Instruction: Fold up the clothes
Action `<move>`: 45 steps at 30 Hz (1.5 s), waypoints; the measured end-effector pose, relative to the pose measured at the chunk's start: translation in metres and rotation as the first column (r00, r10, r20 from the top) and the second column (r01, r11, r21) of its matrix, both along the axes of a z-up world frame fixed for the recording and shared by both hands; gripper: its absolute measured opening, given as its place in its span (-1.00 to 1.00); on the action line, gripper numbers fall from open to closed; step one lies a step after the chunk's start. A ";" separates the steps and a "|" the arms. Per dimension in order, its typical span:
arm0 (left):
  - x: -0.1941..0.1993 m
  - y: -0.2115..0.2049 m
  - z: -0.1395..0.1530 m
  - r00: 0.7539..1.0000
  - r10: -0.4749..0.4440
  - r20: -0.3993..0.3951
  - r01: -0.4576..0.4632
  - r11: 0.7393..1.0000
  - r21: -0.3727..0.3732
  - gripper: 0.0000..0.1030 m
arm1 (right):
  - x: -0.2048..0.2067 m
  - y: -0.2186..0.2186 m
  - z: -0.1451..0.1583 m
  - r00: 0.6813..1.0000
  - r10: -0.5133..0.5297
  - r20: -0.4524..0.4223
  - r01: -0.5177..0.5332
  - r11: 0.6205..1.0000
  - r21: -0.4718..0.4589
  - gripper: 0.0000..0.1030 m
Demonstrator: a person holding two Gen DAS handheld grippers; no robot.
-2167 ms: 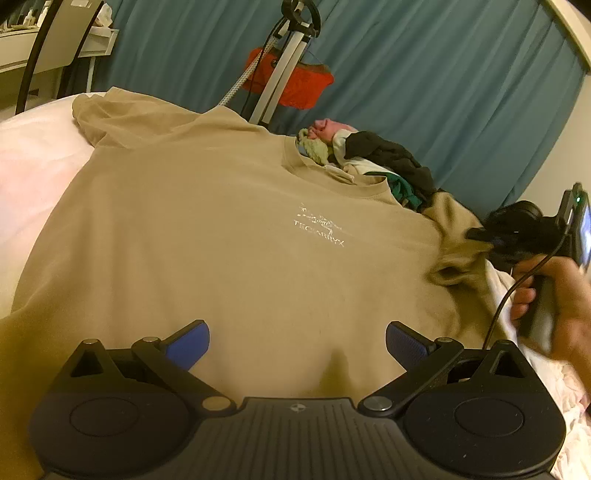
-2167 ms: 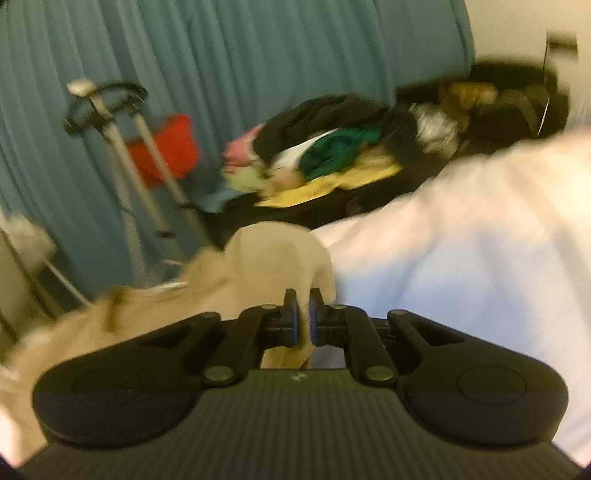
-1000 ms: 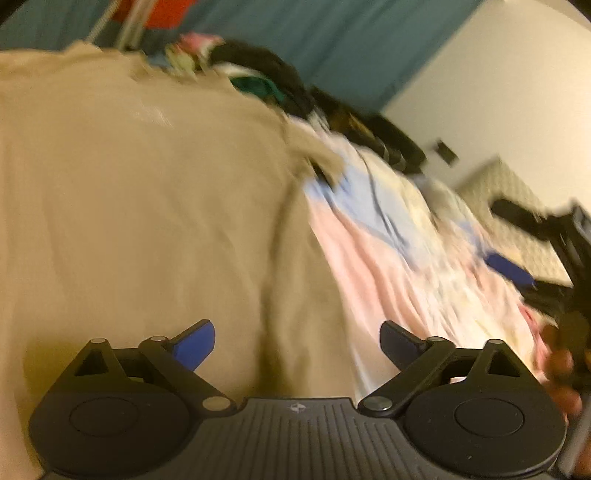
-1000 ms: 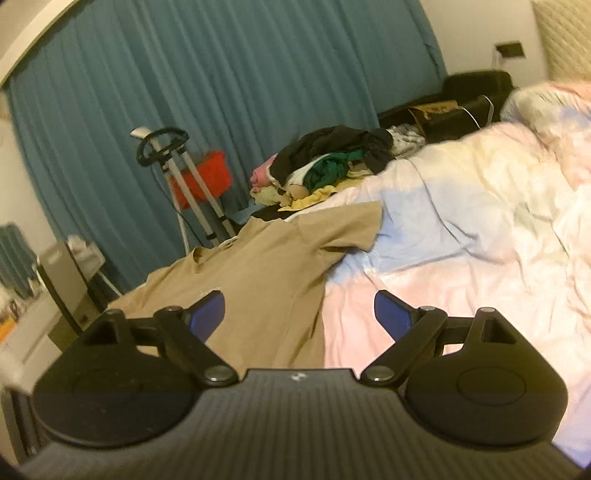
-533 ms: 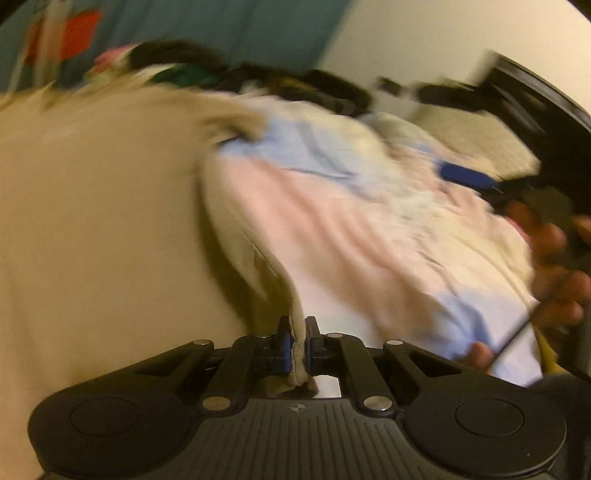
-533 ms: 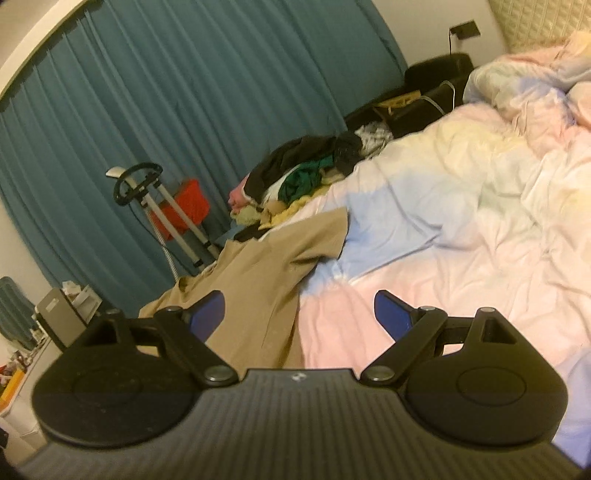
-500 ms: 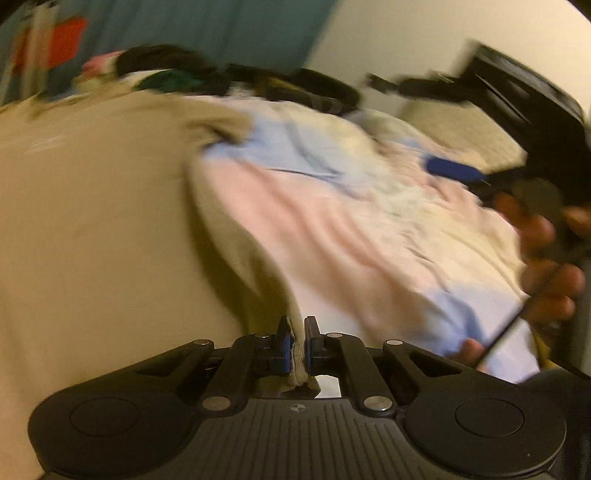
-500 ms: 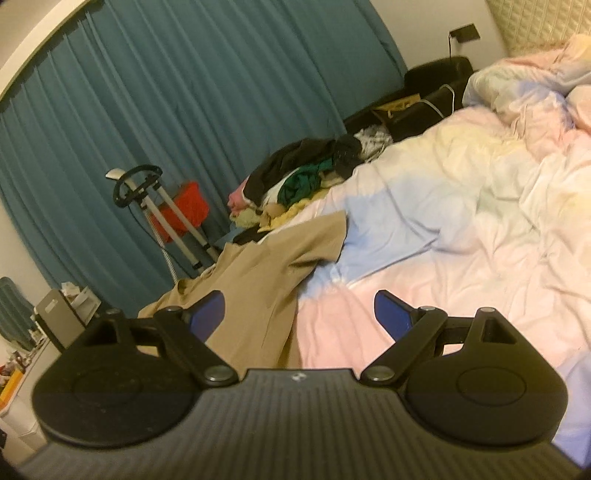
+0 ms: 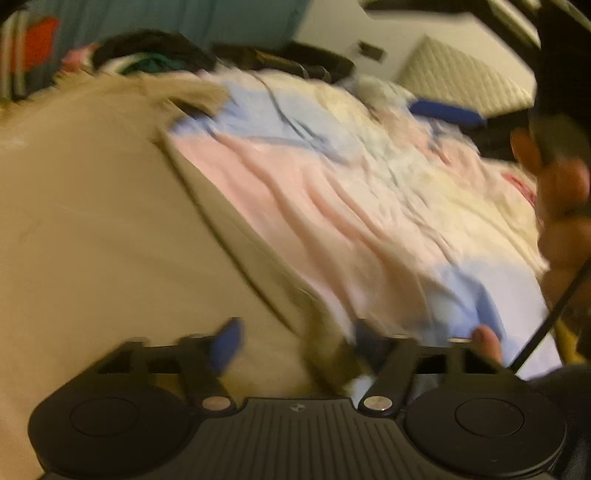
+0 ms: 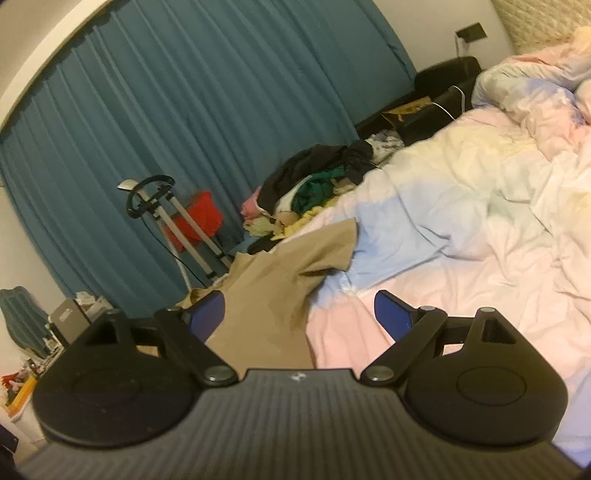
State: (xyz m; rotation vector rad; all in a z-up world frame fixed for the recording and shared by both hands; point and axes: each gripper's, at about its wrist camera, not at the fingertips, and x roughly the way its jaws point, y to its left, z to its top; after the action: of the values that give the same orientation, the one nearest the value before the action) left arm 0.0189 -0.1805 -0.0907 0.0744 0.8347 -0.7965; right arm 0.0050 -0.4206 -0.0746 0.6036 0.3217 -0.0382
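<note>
Both tools gape: left tool [image 9: 291, 341] over tan shirt [image 9: 92, 240] hem; only right tool [image 10: 299, 308] view shows clothes pile [image 10: 314, 188].

a tan t-shirt [image 10: 280, 295] lies flat on the pastel-sheeted bed [image 10: 461, 258].

A long teal curtain [image 10: 207, 122] covers the wall behind the bed [image 10: 480, 229], whose cover is pink, pale blue and cream. A quilted headboard [image 10: 535, 18] stands at the top right. Near the curtain stands a garment steamer [image 10: 166, 206] with a red part. The light is warm and dim.
</note>
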 end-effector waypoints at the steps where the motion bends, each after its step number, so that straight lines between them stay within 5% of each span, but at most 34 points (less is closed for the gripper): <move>1: 0.001 0.007 0.007 0.999 0.025 0.033 -0.025 1.000 -0.001 0.75 | -0.001 0.002 0.001 1.000 0.002 0.010 -0.002 1.000 -0.011 0.73; 13: 0.036 0.079 0.086 0.929 0.256 0.268 -0.254 0.966 -0.045 0.99 | 0.007 0.030 0.002 0.997 0.065 0.048 -0.060 0.994 -0.093 0.73; 20: 0.033 0.118 0.087 0.893 0.375 0.248 -0.353 0.926 -0.131 0.99 | 0.019 0.051 -0.005 0.994 0.104 0.035 -0.099 0.987 -0.126 0.73; 27: 0.035 0.140 0.081 0.873 0.451 0.185 -0.429 0.891 -0.145 0.99 | 0.064 0.051 -0.025 0.991 0.134 0.026 -0.135 0.989 0.067 0.73; 35: 0.059 0.156 0.063 0.804 0.592 0.064 -0.574 0.799 -0.178 0.99 | 0.183 0.015 -0.095 0.984 0.166 -0.066 -0.132 0.925 0.355 0.74; 40: 0.080 0.156 0.048 0.762 0.641 0.092 -0.623 0.764 -0.166 0.99 | 0.247 -0.005 -0.135 0.994 0.076 -0.081 -0.036 0.911 0.410 0.65; 45: 0.107 0.153 0.031 0.754 0.648 0.102 -0.627 0.758 -0.178 0.99 | 0.303 -0.022 -0.155 0.999 -0.033 -0.008 0.033 0.909 0.415 0.43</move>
State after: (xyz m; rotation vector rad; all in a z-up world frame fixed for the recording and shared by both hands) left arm 0.1256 -0.0271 -0.0597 -0.2603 0.5904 -0.1816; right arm 0.3080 -0.4426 -0.2294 1.0333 0.3223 -0.0020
